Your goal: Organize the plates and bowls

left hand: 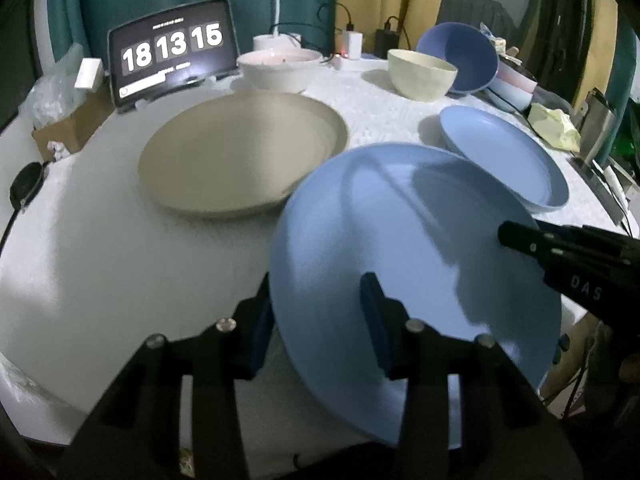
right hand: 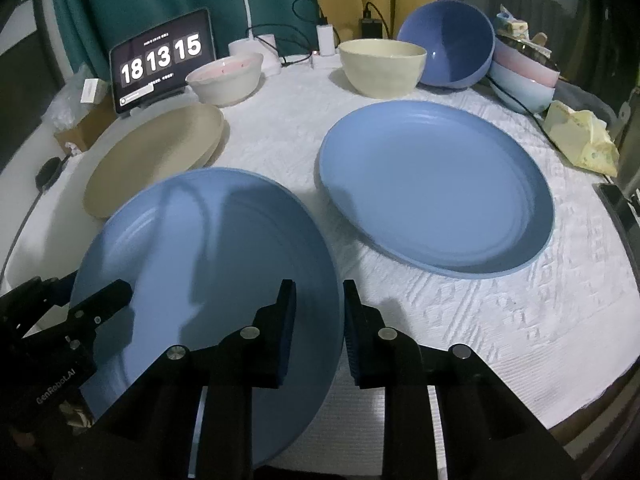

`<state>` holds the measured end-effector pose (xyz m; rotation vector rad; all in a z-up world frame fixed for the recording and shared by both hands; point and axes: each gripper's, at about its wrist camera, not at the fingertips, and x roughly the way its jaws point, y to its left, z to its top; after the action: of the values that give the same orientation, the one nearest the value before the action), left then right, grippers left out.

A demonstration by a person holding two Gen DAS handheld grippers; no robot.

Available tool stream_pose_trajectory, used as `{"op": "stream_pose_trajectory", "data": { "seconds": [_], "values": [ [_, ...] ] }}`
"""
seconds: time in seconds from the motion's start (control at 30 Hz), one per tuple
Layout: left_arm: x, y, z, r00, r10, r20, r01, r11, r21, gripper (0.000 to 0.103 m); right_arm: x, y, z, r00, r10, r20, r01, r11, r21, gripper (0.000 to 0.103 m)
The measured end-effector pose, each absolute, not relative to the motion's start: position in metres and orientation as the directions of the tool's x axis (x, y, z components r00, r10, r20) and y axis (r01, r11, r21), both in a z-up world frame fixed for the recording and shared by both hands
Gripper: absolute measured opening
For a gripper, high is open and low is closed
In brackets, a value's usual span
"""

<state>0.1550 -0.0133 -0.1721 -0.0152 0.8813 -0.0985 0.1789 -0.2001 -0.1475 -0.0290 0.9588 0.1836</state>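
Near blue plate (right hand: 208, 280), tilted, lower left in right cam: right gripper (right hand: 320, 300) jaws straddle its right rim, left gripper (left hand: 316, 300) its left rim; can't tell if either pinches. 2nd blue plate (right hand: 436, 188) mid-right, beige plate (right hand: 156, 156) upper left

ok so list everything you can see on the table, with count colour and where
near plate: 1, blue, front edge, tilted, rim between both grippers' fingers
flat plate: 1, blue, right of centre
beige plate: 1, beige, left
bowls: white-pink, cream, dark blue tipped on its side, back row
stacked bowls: pink and pale blue, far right; count unclear
clock tablet: 1, black, back left
left hand-held gripper: black, on the near plate's left rim
right hand-held gripper: black, on its right rim
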Motion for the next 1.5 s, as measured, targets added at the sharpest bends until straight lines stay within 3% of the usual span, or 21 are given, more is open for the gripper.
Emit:
{"op": "stream_pose_trajectory", "data": {
  "seconds": [1.5],
  "values": [
    [0.215,-0.117,-0.128,0.652,-0.094,-0.752,0.167,0.986,0.022,0.043,0.234,-0.305,-0.110,0.650,0.173,-0.740,-0.074,0.983,0.165,0.025]
  ]
}}
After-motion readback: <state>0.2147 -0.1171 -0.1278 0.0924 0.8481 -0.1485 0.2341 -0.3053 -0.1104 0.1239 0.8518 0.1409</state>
